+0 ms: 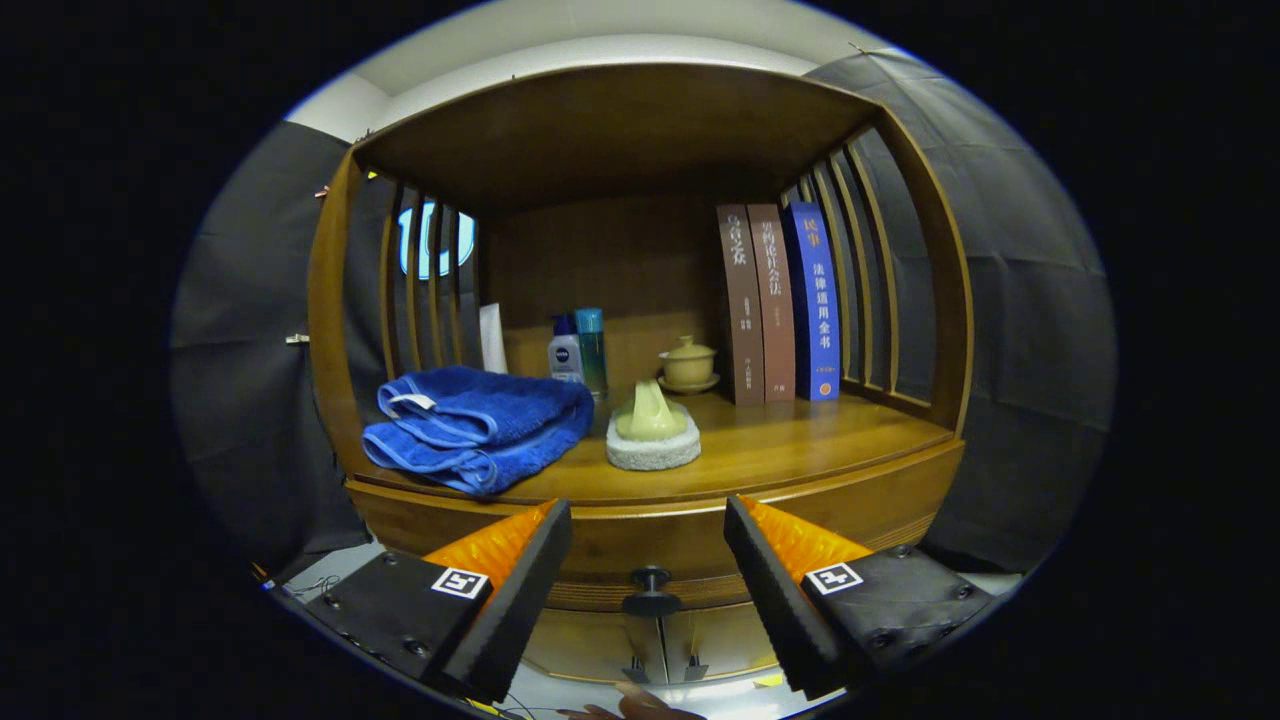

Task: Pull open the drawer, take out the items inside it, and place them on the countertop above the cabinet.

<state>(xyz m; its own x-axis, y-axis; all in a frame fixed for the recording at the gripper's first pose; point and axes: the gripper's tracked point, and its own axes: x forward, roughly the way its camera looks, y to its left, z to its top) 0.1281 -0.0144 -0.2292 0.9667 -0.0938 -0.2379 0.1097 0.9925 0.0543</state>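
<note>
Tongs [648, 560] apart, clamped on nothing. The drawer knob [650, 590] sits in the gap between the two fingers, slightly beyond the tips. The drawer front [660, 545] lies flush with the wooden cabinet [930, 300]; drawer reads as closed.

On the countertop [800, 445] beyond the fingers: a folded blue towel [475, 425] ahead of my left finger, and a pale dish with a yellow-green piece on it [652, 432] straight ahead. Further back stand two bottles [578, 350], a lidded cup on a saucer [687, 365] and three books [780, 300].

Judgement: this fits two stages. Either the drawer holds its contents and I am lined up on the knob, or some countertop items came from it and it is shut again. I cannot tell which. The drawer's inside is hidden.

If a pull is due: fingers must close squarely on the knob's stem, then draw straight back.
</note>
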